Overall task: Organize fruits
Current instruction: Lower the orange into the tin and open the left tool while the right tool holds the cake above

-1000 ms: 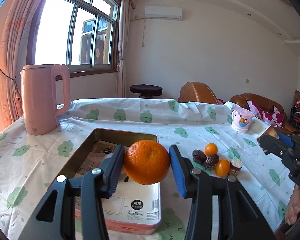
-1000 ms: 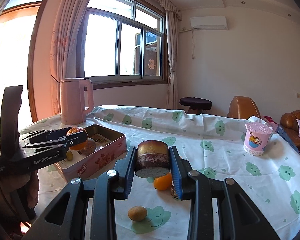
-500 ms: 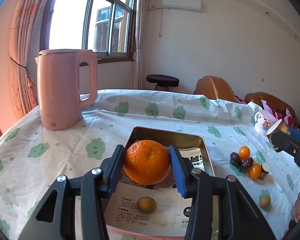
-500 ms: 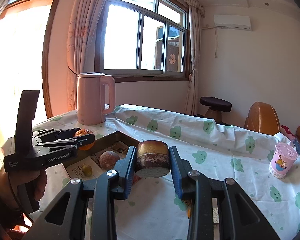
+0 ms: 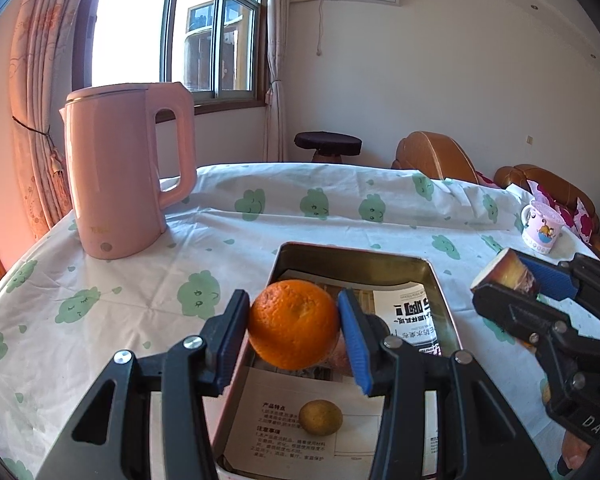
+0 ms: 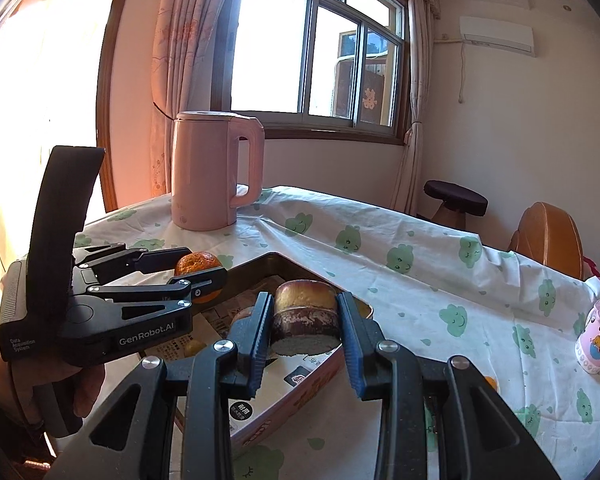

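The left gripper [image 5: 294, 326] squeezes an orange [image 5: 294, 324] between its fingers. At its 3 o'clock, the right gripper [image 6: 304, 320] squeezes a brown chunk [image 6: 305, 316].

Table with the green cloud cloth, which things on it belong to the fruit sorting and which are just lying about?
Belongs to the job:
- orange, held in the left tongs
- tin tray
- small brown fruit lying in the tray
- brown chunk, held in the right tongs

Just lying about:
- pink kettle
- pink cup
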The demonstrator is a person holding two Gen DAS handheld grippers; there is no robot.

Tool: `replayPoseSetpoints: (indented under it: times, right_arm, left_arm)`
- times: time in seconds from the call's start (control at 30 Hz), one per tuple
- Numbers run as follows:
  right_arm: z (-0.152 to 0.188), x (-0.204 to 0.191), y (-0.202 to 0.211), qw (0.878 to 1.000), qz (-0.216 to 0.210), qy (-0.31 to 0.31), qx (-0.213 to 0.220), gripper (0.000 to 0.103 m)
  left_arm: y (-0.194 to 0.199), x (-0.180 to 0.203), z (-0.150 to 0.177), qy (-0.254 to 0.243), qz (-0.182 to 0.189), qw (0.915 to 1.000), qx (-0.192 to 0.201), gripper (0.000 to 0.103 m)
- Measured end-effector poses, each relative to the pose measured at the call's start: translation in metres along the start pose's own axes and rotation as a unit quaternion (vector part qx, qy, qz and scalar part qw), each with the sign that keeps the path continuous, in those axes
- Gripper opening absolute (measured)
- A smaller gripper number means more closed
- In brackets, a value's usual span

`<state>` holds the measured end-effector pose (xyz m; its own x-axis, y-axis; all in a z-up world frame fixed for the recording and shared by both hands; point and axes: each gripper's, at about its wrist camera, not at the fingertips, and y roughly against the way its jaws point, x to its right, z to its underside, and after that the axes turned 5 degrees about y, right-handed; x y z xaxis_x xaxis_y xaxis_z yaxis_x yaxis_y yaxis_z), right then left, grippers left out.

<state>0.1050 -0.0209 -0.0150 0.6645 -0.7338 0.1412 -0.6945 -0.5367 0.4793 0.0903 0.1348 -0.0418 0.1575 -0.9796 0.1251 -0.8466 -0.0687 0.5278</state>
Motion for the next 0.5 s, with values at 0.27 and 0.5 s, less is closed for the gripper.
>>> replayPoseSetpoints:
  times: [0.27, 0.5]
  right_arm:
    - [0.007, -0.009, -0.022, 1.0, -0.001, -0.002, -0.021, 0.035]
    - [0.01, -0.012, -0.032, 1.0, 0.002, -0.005, -0.03, 0.035]
  left_arm:
    - [-0.005, -0.002, 0.003, -0.001, -0.001, 1.0, -0.007, 0.048]
    - [-0.007, -0.002, 0.006, -0.004, -0.003, 0.9999, -0.013, 0.048]
